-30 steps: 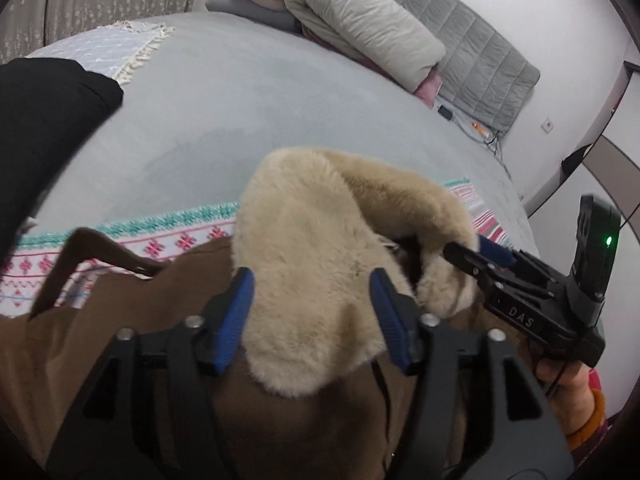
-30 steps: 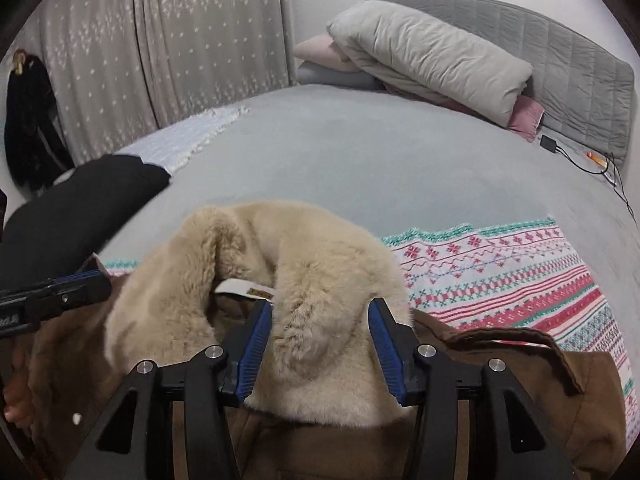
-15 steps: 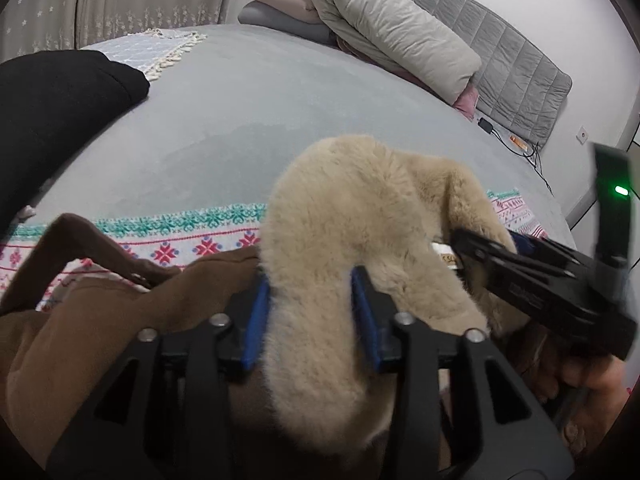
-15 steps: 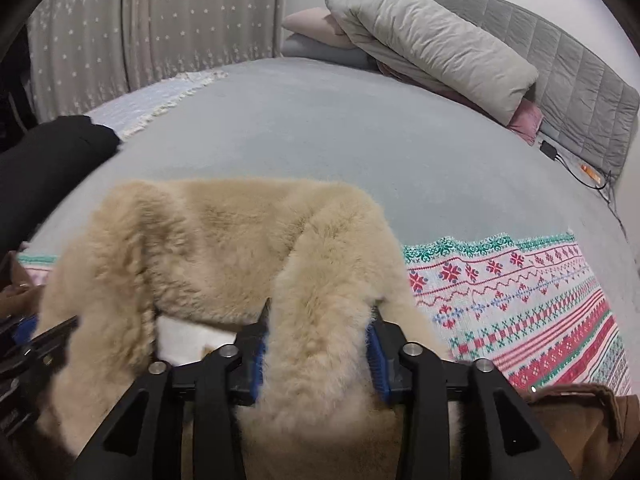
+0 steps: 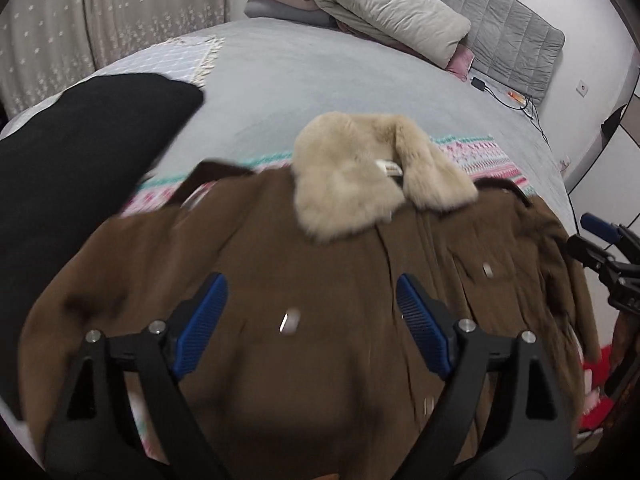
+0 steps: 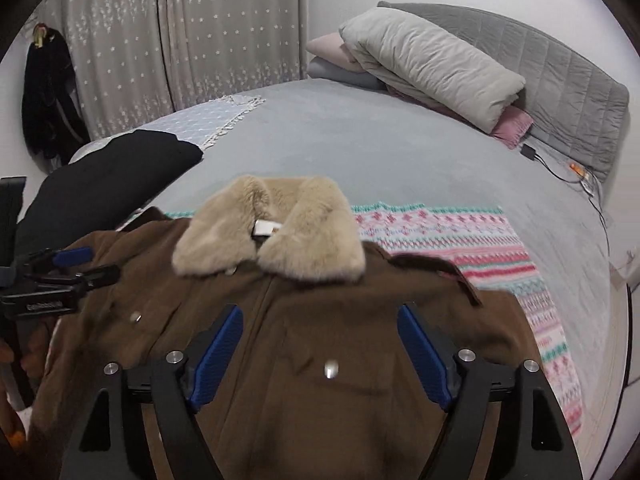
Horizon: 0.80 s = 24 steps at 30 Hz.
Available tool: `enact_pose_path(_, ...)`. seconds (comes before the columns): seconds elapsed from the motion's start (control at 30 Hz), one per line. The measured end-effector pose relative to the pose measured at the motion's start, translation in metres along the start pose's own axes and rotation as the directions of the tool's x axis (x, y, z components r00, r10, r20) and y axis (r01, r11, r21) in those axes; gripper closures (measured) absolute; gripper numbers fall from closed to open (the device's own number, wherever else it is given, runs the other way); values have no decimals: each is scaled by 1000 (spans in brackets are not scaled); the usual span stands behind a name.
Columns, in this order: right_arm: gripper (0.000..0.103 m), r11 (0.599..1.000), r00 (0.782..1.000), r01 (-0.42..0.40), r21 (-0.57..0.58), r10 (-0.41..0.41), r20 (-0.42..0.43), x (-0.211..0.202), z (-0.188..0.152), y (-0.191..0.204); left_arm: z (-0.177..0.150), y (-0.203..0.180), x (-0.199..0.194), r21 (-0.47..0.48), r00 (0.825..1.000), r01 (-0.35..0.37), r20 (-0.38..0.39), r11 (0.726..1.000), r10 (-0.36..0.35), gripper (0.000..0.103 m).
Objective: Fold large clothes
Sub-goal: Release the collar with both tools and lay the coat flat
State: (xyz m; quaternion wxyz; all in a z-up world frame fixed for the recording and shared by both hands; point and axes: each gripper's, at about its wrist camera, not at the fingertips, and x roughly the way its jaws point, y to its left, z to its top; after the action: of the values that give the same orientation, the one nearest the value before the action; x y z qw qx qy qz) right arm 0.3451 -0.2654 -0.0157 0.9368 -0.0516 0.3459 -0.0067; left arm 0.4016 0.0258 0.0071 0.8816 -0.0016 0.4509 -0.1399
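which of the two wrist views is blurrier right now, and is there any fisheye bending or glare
Left wrist view: more motion blur, the brown coat and its snap studs smear into streaks. Right wrist view: sharper, the fur collar and patterned blanket read fairly clearly. Both views: strong fisheye bending curves the bed, with dark corners; soft even light, no obvious glare.

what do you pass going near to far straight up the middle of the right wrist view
right gripper, open → brown coat → beige fur collar → bare grey bedspread → folded duvet and pillows → grey headboard
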Motion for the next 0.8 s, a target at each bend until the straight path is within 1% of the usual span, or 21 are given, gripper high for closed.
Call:
enact_pose_path(0.07, 19, 1000, 1000, 11, 10, -11, -22, -20, -16, 6, -16, 14, -32, -22, 1000, -15, 1, 1000, 15, 16)
enact_pose_path(0.13, 19, 999, 999, 19, 27, -18, -50, -37, -36, 12, -29, 25, -55, -40, 999, -35, 0, 999, 35, 16)
enact_pose_path(0.17, 19, 999, 998, 17, 31, -16, -60, -42, -40, 15, -38, 32, -68, -49, 999, -49, -4, 998, 49, 15)
enact_pose_path(0.2, 19, 999, 997, 10, 37, -7, -74, -51, -52, 20, -46, 39, -79, -57, 998, -62, -10, 996, 62, 15)
enact_pose_path(0.33, 19, 999, 996, -8, 43, 12, -87, -80, -84, 28, -81, 62, -111, -98, 998, -68, -12, 993, 67, 15)
enact_pose_path(0.4, 19, 999, 997, -12, 34, 14, -75, -95, -99, 35, -103, 75, -121, -115, 995, -96, -20, 989, 94, 15)
enact_pose_path(0.47, 18, 1000, 998, -20, 24, 21, -65, -104, -109, 41, -123, 84, -124, -119, 991, -132, -30, 984, 129, 15)
enact_pose_path(0.57, 17, 997, 997, -71, 34, 72, -39, -112, -127, 50, -156, 104, -125, -136, 983, -183, -43, 974, 179, 15)
enact_pose_path(0.67, 17, 993, 992, -112, 36, 114, -48, -108, -137, 56, -184, 123, -119, -129, 979, -202, -38, 971, 199, 15)
enact_pose_path(0.73, 17, 993, 991, -120, 12, 120, -60, -104, -139, 62, -201, 143, -106, -171, 975, -219, -84, 961, 207, 15)
enact_pose_path(0.8, 17, 992, 990, -127, -11, 126, -59, -100, -140, 68, -215, 167, -94, -250, 972, -231, -110, 940, 209, 15)
